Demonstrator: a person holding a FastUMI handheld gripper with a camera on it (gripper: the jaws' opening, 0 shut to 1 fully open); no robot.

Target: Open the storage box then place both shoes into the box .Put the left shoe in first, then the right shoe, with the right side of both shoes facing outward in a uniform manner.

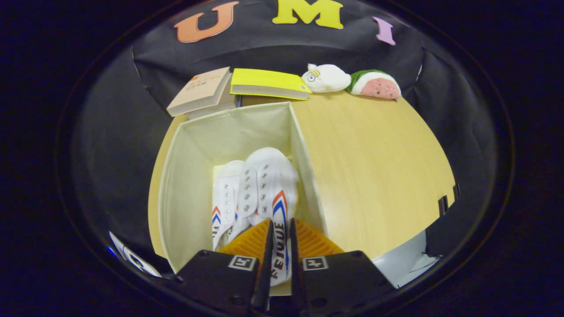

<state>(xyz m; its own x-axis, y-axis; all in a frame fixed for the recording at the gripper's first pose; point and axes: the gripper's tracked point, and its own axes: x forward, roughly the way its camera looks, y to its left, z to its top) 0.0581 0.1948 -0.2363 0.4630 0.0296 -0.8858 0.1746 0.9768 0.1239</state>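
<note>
Tongs [279, 235]: pinching the heel side of the right shoe [269, 185].
Right shoe: inside the open storage box [185, 176], near its right wall.
Left shoe [225, 202]: in the box, touching the right shoe's left.
Box: on the desk [374, 167].

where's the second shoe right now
In the gripper view the second shoe is inside the open storage box, clamped between the gripper fingers, right beside the first shoe.
</note>
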